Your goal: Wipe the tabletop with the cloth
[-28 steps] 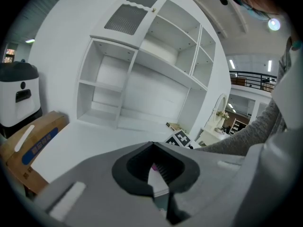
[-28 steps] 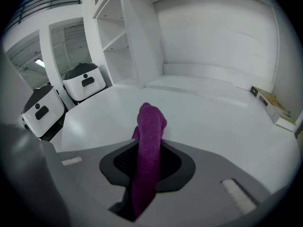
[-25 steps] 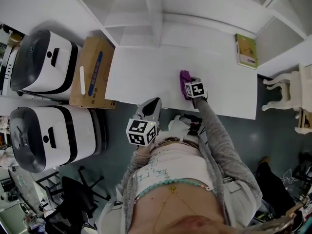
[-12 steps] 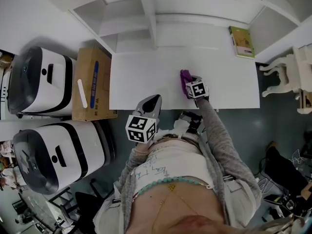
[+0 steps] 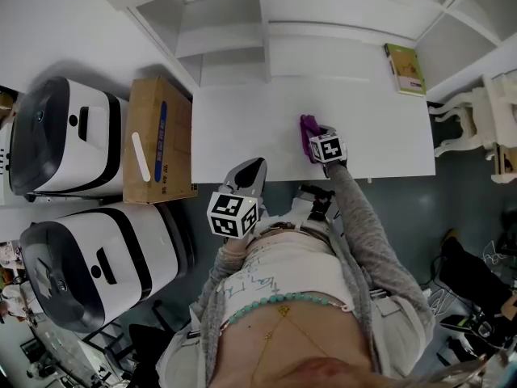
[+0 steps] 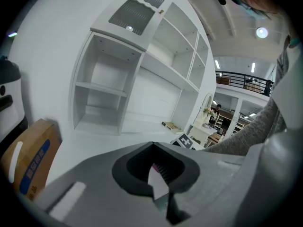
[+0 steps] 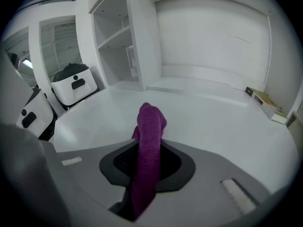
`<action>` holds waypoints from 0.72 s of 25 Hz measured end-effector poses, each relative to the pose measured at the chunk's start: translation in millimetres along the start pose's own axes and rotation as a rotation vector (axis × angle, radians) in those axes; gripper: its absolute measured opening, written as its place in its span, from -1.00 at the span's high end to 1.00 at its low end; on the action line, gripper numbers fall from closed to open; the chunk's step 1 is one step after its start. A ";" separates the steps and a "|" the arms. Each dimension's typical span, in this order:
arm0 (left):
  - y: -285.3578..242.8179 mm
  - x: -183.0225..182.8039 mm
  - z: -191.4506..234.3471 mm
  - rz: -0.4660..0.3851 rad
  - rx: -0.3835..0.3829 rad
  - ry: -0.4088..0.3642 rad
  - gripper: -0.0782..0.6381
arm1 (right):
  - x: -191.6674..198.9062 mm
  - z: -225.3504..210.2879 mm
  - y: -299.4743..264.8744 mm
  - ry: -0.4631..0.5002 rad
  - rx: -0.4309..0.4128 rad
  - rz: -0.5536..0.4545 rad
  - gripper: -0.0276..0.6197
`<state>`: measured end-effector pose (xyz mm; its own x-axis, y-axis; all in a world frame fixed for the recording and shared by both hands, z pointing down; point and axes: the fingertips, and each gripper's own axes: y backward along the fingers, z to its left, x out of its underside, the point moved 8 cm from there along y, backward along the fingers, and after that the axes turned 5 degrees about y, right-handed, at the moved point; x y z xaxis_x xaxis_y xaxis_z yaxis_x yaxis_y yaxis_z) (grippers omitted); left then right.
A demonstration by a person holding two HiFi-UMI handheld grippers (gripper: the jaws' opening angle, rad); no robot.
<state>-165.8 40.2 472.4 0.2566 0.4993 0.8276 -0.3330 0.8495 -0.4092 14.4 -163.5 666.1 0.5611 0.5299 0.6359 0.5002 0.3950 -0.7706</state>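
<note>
The purple cloth [image 5: 308, 136] lies bunched on the white tabletop [image 5: 242, 120], near the front edge and right of the middle. My right gripper [image 5: 321, 144] is shut on it. In the right gripper view the cloth [image 7: 150, 126] rises in a fold out from between the jaws of the right gripper [image 7: 147, 143], over the tabletop [image 7: 213, 122]. My left gripper [image 5: 247, 181] hangs at the table's front edge, left of the cloth, and it holds nothing. In the left gripper view the left gripper [image 6: 152, 145] has its jaws shut.
A green book [image 5: 405, 68] lies at the table's far right corner. White shelves [image 5: 226, 31] stand behind the table. A cardboard box [image 5: 157, 140] and two white-and-black appliances [image 5: 69, 128] [image 5: 97, 261] are left of it. A white carved stand [image 5: 477, 120] is on the right.
The head view has shifted a little. My right gripper and the cloth stay at about the same spot on the table, and the left gripper has hardly moved.
</note>
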 end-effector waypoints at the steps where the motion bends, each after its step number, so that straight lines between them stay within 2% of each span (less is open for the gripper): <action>1: 2.6 0.6 3.6 -0.001 -0.001 0.004 0.78 | -0.9 3.1 -1.1 0.001 -0.001 0.001 0.64; 18: 36.3 -2.6 51.4 -0.033 0.000 0.029 0.78 | -19.3 52.7 -21.7 0.020 -0.009 0.001 0.64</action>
<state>-225.2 61.0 475.2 0.2933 0.4757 0.8293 -0.3240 0.8655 -0.3820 -42.1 -142.7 668.2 0.5745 0.5150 0.6362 0.5057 0.3878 -0.7706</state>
